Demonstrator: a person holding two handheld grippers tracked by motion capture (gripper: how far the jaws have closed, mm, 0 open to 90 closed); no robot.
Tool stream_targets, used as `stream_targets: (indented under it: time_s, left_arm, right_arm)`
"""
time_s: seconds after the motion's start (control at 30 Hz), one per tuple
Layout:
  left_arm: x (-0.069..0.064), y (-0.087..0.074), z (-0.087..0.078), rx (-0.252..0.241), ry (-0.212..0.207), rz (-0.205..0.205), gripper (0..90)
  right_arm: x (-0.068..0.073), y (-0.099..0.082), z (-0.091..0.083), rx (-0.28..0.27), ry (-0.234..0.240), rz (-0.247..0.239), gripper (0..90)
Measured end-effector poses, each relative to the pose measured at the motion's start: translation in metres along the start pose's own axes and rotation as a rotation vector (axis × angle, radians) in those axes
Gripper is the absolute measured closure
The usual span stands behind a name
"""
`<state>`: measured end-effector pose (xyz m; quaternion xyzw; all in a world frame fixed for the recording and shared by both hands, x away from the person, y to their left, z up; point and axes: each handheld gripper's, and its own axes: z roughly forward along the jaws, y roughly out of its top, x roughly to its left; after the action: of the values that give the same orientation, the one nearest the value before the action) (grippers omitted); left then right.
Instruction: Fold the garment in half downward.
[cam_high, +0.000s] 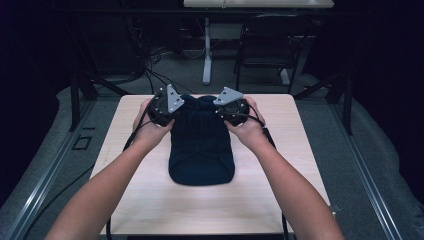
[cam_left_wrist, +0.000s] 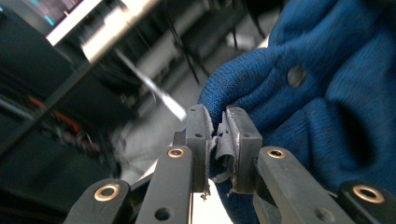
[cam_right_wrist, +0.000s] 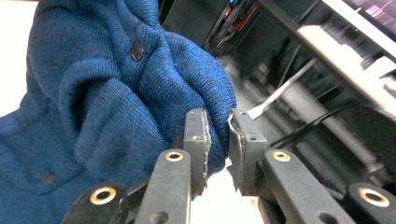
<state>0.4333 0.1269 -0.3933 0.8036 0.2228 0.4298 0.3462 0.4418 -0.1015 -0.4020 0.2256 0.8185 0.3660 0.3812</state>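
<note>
Both grippers, left (cam_high: 176, 111) and right (cam_high: 223, 111), pinched the blue knit garment (cam_high: 201, 145)'s far edge; its length ran toward 6 o'clock.

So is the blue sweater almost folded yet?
Partly. The blue sweater already lies as a narrow bundle on the table. In hand: the left hand-held gripper and right hand-held gripper each pinch a far corner. Probably left: bringing that end over the near end.
</note>
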Motion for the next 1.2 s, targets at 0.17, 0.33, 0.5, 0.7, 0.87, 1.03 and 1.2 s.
stream_targets:
  time_s: [0.17, 0.33, 0.5, 0.7, 0.87, 1.03, 1.2]
  left_arm:
    - [-0.021, -0.014, -0.006, 0.015, -0.021, 0.071, 80.5]
    - [-0.046, -0.04, -0.008, 0.038, -0.08, 0.083, 80.5]
    - [-0.063, -0.053, -0.01, 0.048, -0.124, 0.08, 80.5]
    - [-0.065, -0.055, -0.007, 0.058, -0.138, 0.075, 80.5]
    - [-0.059, -0.056, -0.003, 0.07, -0.156, 0.032, 80.5]
    - [-0.056, -0.055, 0.001, 0.079, -0.158, 0.032, 80.5]
    - [-0.039, -0.036, 0.006, 0.07, -0.106, 0.02, 80.5]
  right_arm:
    - [0.007, -0.011, -0.006, 0.002, 0.01, -0.029, 76.8]
    - [0.029, -0.033, -0.011, 0.023, 0.063, -0.059, 76.7]
    - [0.043, -0.052, -0.013, 0.056, 0.105, -0.072, 76.8]
    - [0.048, -0.06, -0.013, 0.079, 0.122, -0.07, 76.8]
    - [0.045, -0.059, -0.012, 0.067, 0.125, -0.036, 76.8]
    - [0.043, -0.059, -0.009, 0.085, 0.144, -0.035, 76.8]
    - [0.029, -0.044, -0.002, 0.113, 0.132, -0.027, 76.7]
